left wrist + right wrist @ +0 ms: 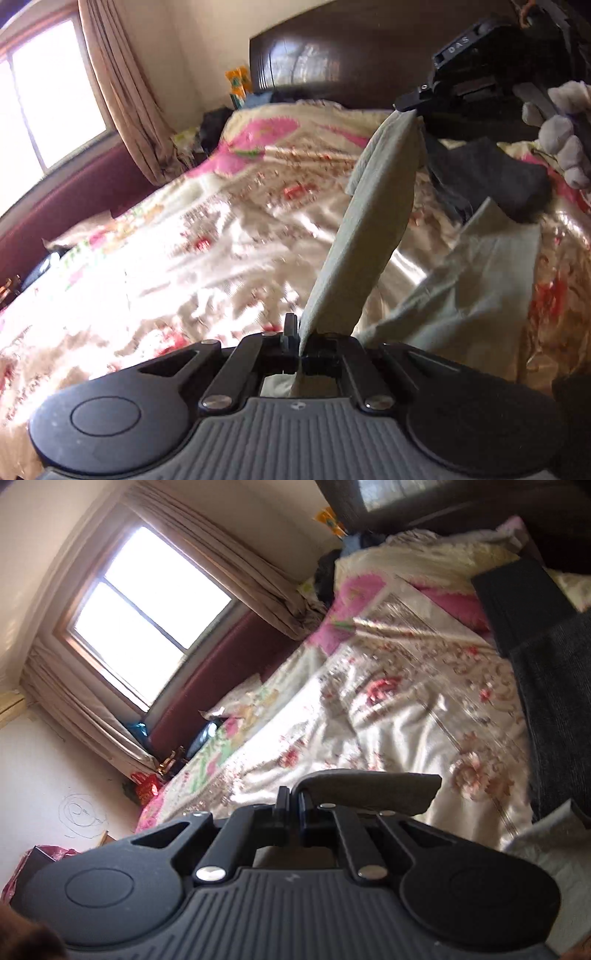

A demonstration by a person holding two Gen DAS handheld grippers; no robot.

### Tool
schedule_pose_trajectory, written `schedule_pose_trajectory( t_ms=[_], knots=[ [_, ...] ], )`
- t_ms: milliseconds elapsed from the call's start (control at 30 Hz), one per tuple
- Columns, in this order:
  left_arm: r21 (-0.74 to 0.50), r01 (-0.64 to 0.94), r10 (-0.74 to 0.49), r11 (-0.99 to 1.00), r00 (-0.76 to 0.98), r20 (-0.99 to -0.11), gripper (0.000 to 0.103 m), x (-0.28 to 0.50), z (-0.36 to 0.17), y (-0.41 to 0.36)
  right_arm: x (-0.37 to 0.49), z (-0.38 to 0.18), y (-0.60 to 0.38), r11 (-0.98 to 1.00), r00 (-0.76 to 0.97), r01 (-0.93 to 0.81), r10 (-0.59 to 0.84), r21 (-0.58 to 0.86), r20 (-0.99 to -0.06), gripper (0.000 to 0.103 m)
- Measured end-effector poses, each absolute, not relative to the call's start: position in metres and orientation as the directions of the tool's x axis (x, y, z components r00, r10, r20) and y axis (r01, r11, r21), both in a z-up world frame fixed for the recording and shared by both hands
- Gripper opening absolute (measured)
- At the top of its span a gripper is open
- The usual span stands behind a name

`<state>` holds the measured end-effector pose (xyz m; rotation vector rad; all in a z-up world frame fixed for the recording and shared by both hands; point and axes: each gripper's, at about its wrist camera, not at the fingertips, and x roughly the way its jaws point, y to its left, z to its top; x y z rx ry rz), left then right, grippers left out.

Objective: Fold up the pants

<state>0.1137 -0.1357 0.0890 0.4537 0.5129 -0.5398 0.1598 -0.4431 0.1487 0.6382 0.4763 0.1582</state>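
1. Left gripper [300, 343]: jaws closed on the pale green pants [373, 221], pinching one edge above the bed [184, 240].
2. Right gripper [406, 105]: raised higher over the bed, jaws clamped on the same edge, further along.
3. Gloved hand [565, 136]: wrapped around the right gripper's handle.

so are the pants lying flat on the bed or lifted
Lifted: the pants stretch taut between the left claw and right claw, above the bedspread.
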Motion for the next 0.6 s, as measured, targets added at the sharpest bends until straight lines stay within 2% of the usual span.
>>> schedule_pose_trajectory(
  t_ms=[67,133,233,333,400,467,567,600],
  knots=[
    [0.300,0.586,-0.376,0.753,0.757,-0.534,0.019,0.104,0.090,-0.137,0.128,0.154,-0.441,0.817,0.905,0.000,0.246,0.577,-0.348,0.005],
    [0.323,0.614,-0.383,0.720,0.740,-0.553,0.019,0.098,0.073,-0.146,0.100,0.137,-0.445,0.835,0.909,0.061,0.179,0.548,-0.375,0.006],
    [0.333,0.683,-0.359,0.651,0.663,-0.657,0.019,0.088,0.021,-0.169,0.079,0.073,-0.466,0.815,0.843,0.251,0.081,0.522,-0.532,0.011],
    [0.367,0.742,-0.291,0.561,0.592,-0.752,0.020,0.076,-0.036,-0.191,0.069,0.017,-0.486,0.795,0.734,0.425,-0.024,0.432,-0.678,0.011],
    [0.439,0.732,-0.274,0.521,0.631,-0.726,0.019,0.062,-0.049,-0.196,0.059,0.002,-0.498,0.746,0.738,0.448,0.003,0.493,-0.675,0.011],
    [0.442,0.738,-0.278,0.510,0.628,-0.727,0.019,0.059,-0.047,-0.197,0.057,0.002,-0.504,0.732,0.760,0.431,0.021,0.528,-0.650,0.011],
    [0.415,0.743,-0.278,0.525,0.611,-0.741,0.020,0.066,-0.042,-0.196,0.068,0.019,-0.496,0.808,0.781,0.367,0.002,0.461,-0.624,0.013],
    [0.406,0.741,-0.277,0.535,0.607,-0.745,0.021,0.069,-0.041,-0.195,0.073,0.023,-0.490,0.840,0.778,0.345,-0.006,0.419,-0.628,0.020]
  ],
)
